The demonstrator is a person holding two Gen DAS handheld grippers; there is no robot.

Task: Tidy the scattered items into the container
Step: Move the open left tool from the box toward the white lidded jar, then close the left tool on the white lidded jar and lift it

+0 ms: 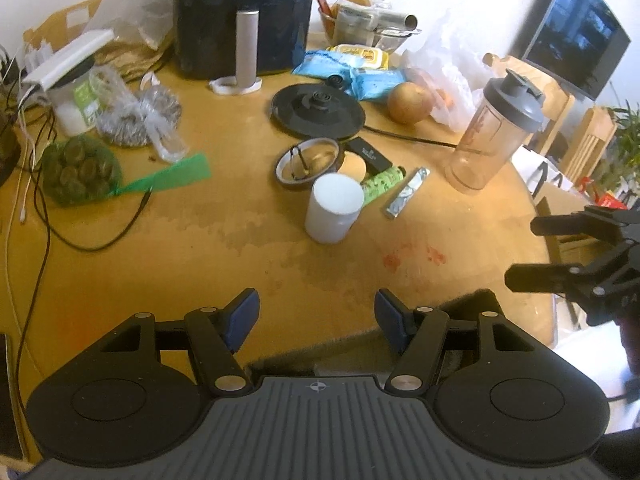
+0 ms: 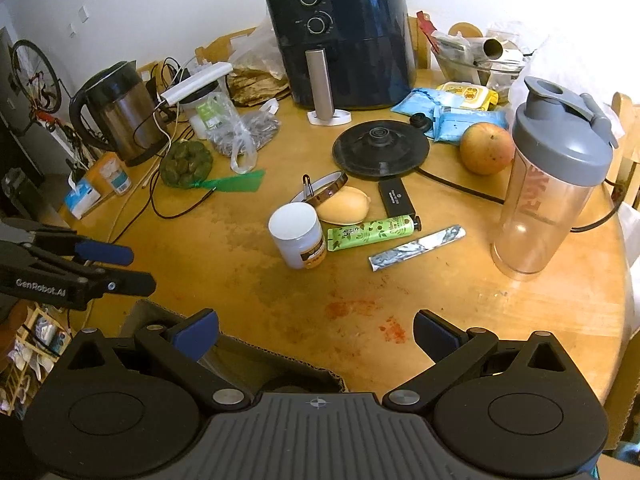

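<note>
A cluster of small items lies mid-table: a white jar (image 1: 334,208) (image 2: 297,235), a green tube (image 1: 382,182) (image 2: 372,232), a silver foil sachet (image 1: 407,192) (image 2: 416,248), a black rectangular device (image 1: 368,155) (image 2: 395,198), a round metal strainer (image 1: 307,162) (image 2: 322,192) and a tan oval object (image 2: 346,205). A cardboard box (image 2: 256,356) (image 1: 372,344) sits at the table's near edge under both grippers. My left gripper (image 1: 316,318) (image 2: 128,266) is open and empty. My right gripper (image 2: 316,334) (image 1: 524,254) is open and empty.
A black air fryer (image 2: 344,36) stands at the back. A kettle base (image 2: 380,148) with cord, an orange fruit (image 2: 486,148), a shaker bottle (image 2: 552,184), blue wipe packs (image 2: 452,114), a kettle (image 2: 116,112), a green net bag (image 2: 186,164) and cables crowd the wooden table (image 2: 460,320).
</note>
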